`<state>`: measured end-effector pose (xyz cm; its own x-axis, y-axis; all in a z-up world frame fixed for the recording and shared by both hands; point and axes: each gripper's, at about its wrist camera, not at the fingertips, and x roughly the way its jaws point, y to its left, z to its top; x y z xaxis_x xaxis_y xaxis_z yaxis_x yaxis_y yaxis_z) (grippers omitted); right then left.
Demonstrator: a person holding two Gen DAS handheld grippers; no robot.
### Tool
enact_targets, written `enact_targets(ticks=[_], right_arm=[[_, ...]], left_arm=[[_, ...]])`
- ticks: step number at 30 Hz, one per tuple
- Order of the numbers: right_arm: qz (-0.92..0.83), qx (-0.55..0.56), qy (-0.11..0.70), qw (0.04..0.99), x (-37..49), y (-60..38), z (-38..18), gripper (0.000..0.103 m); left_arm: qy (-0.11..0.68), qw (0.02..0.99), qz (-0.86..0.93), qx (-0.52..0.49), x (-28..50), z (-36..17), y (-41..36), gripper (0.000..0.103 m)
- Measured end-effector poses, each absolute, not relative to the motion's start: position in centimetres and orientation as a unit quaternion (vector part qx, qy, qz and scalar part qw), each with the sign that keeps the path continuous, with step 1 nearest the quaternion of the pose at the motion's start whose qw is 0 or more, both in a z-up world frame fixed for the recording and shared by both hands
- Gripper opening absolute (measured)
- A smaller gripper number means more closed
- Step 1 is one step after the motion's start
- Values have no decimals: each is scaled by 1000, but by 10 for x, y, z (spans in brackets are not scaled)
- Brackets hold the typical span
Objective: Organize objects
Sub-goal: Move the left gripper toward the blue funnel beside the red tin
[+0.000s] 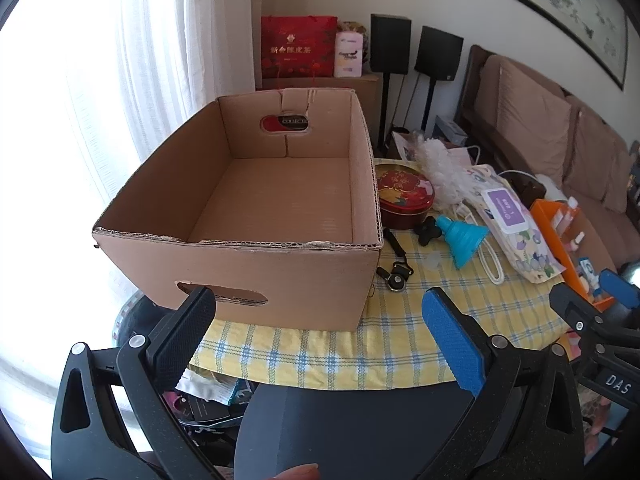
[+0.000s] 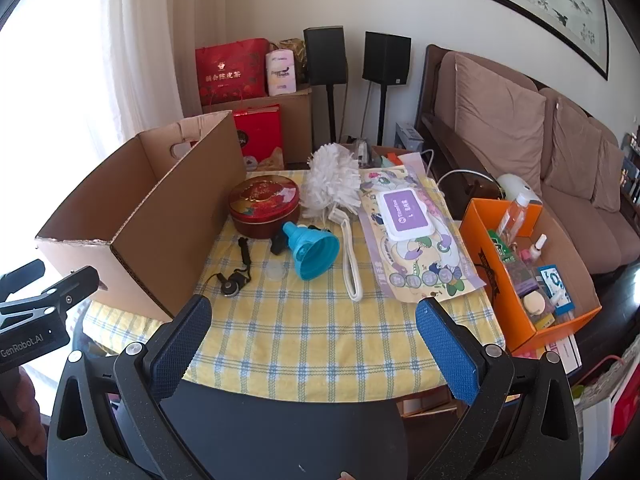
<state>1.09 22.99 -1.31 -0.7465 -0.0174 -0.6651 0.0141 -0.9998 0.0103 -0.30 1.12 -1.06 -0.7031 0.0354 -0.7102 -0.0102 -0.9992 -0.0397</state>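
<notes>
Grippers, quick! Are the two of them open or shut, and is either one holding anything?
Left gripper: open wide, holding nothing.
Right gripper: open wide, holding nothing.

An open brown cardboard box (image 2: 132, 216) is sitting empty on the left of the yellow checked tablecloth (image 2: 320, 340). Just right of it, a round red tin (image 2: 264, 204) is standing closed. A blue plastic funnel (image 2: 310, 250) is lying on its side nearby, beside a black lanyard (image 2: 236, 276), a white fluffy duster (image 2: 332, 184) and a flat wipes pack (image 2: 412, 232).
</notes>
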Motion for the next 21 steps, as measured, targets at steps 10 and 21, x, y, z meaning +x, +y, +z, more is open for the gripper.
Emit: enact_targets(ticks=[10, 21], right_arm=[[-934, 357, -1, 7, 5, 241, -16, 103], [-929, 370, -11, -12, -14, 283, -32, 103]], left_arm=[[-25, 52, 927, -371, -5, -8, 22, 103], [-34, 130, 927, -351, -15, 0, 44, 103]])
